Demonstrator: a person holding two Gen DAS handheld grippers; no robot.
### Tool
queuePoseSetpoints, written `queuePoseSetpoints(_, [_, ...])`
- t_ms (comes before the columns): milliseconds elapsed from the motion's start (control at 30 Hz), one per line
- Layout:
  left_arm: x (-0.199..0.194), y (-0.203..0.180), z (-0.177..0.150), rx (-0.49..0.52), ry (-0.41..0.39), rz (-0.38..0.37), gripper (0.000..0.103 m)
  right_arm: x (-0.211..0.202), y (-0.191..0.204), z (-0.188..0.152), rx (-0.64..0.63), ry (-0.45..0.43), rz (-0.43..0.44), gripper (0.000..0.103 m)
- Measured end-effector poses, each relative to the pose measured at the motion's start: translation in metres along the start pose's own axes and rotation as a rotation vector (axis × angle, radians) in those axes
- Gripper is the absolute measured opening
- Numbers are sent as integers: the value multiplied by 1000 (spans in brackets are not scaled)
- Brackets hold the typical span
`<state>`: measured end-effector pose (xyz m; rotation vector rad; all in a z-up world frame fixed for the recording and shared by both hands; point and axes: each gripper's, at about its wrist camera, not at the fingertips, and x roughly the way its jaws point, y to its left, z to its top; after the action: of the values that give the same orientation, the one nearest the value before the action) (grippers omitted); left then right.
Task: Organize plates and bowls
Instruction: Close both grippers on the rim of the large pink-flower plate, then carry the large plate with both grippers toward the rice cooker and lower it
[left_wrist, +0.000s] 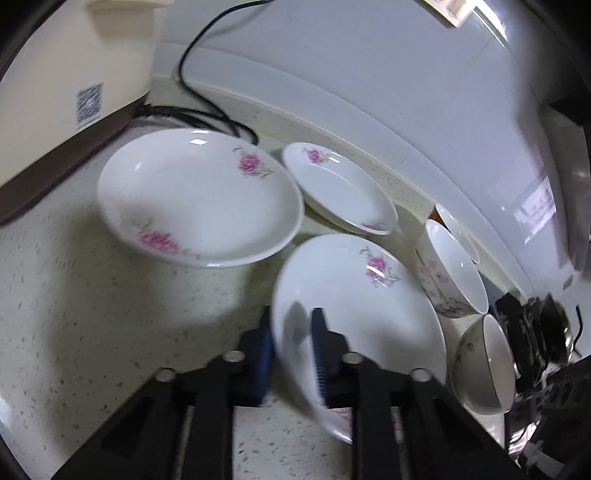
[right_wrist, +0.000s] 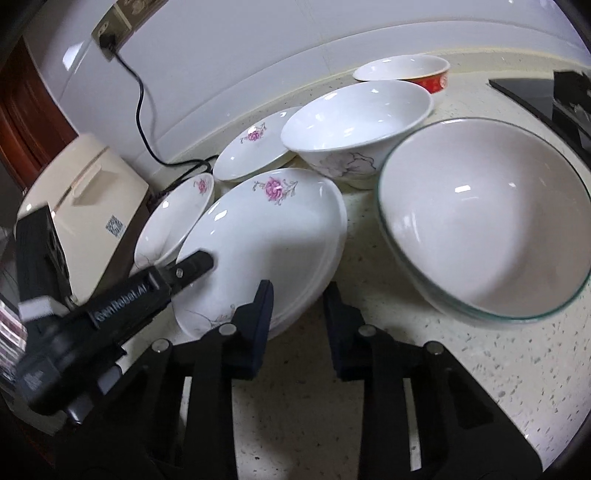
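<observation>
The left claw (left_wrist: 291, 347) pinches the rim of a tilted plate (left_wrist: 354, 317) — likely to stack it; the right claw (right_wrist: 297, 317) hangs open just beside it.

counter (right_wrist: 369, 236): speckled cream | on it: plates (left_wrist: 347, 188), bowls (right_wrist: 484, 221), cream appliance (left_wrist: 70, 77), black cord (left_wrist: 207, 118)

Glossy glazed ceramic plates (left_wrist: 199, 195) and bowls (right_wrist: 480, 218) sit on a smooth speckled stone-look counter (left_wrist: 92, 295), beside matt black plastic gripper fingers (left_wrist: 321, 350).
</observation>
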<state>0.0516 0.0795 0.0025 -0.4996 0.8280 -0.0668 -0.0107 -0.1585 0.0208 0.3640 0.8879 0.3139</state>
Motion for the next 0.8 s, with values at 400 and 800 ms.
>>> queuePoseSetpoints(400, [-36, 2, -18, 47, -108, 32, 13, -24, 10, -16, -73, -56, 57, 28])
queuePoseSetpoints(800, [-82, 2, -38, 87, -193, 94, 14, -33, 24, -30, -149, -69, 171, 29])
